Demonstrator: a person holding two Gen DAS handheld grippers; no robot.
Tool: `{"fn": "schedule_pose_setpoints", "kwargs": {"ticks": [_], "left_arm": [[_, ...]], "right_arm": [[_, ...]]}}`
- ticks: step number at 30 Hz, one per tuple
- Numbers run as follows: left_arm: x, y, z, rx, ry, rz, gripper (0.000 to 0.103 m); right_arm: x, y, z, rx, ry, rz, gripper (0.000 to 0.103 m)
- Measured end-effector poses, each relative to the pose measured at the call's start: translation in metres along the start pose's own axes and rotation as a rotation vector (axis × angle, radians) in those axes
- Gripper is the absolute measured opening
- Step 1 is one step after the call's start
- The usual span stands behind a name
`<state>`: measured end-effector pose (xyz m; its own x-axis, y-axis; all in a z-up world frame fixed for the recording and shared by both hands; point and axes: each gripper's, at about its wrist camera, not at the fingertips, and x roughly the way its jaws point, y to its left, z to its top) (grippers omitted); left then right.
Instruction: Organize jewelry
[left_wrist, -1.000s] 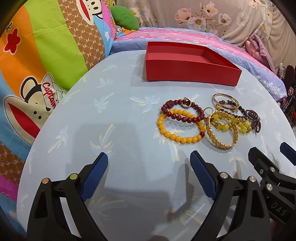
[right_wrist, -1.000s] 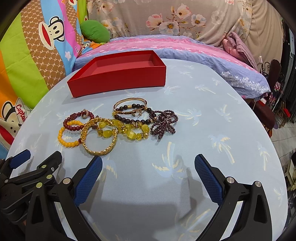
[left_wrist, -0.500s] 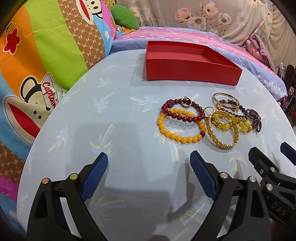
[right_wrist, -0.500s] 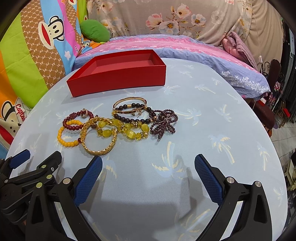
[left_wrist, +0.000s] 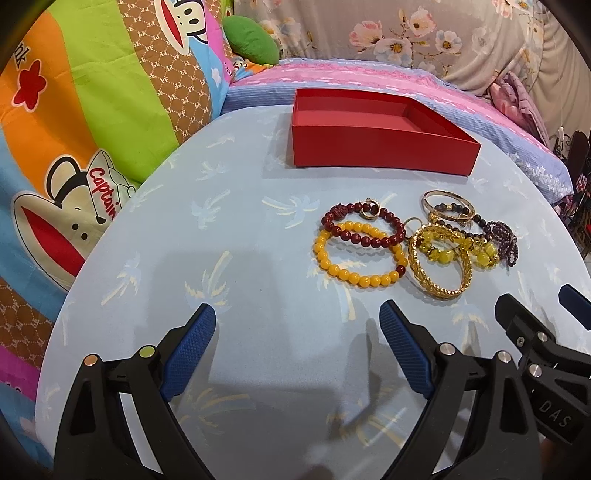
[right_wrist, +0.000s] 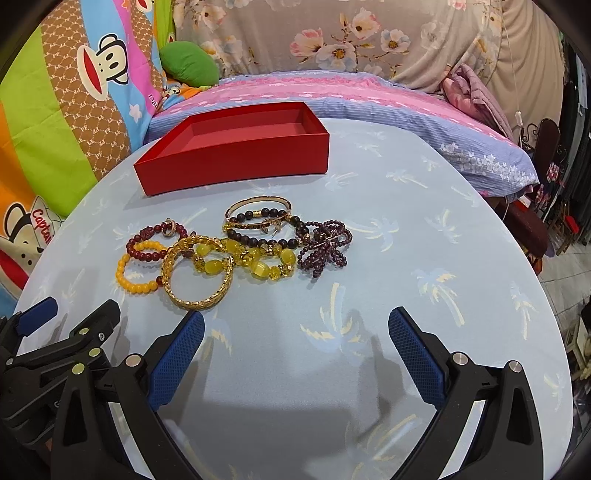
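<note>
Jewelry sits in a loose cluster on my pale blue table (right_wrist: 424, 229), in front of the red box (right_wrist: 236, 168) and apart from it. At the cluster's left I can pick out a yellow bead bracelet (left_wrist: 354, 275) with a dark red bead bracelet (left_wrist: 369, 236) lying across its far side. Just right of those, touching them, is a gold bangle (right_wrist: 197, 295). Past it things tangle: chunky yellow stones (right_wrist: 258, 264), a string of dark beads (right_wrist: 266, 242), a thin gold bangle (right_wrist: 258, 203) behind, and a purple bead bunch (right_wrist: 325, 247) at the right edge — from the left wrist view that far side is too compressed for me to separate one piece from another.

My left gripper (left_wrist: 297, 325) hangs over bare cloth short of the cluster, jaws spread wide, nothing between them. My right gripper (right_wrist: 295, 326) is the same — spread apart and empty, its left finger (right_wrist: 177, 358) near the gold bangle but not touching. Each tool's black frame is cut off by the lower frame edge. The box interior looks empty as far as I can see; its near wall hides part of the floor.
</note>
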<state>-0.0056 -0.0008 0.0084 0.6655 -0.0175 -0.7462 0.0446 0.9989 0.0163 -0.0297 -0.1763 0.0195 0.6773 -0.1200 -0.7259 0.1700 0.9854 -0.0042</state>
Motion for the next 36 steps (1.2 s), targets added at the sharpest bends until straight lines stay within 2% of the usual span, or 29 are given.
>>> {"fn": "schedule_pose_setpoints", "kwargs": {"ticks": [36], "left_arm": [[-0.01, -0.0051, -0.0006, 0.004, -0.009, -0.004, 0.086]], "right_arm": [[-0.0097, -0.0056, 0.0032, 0.02, -0.007, 0.0, 0.096]]}}
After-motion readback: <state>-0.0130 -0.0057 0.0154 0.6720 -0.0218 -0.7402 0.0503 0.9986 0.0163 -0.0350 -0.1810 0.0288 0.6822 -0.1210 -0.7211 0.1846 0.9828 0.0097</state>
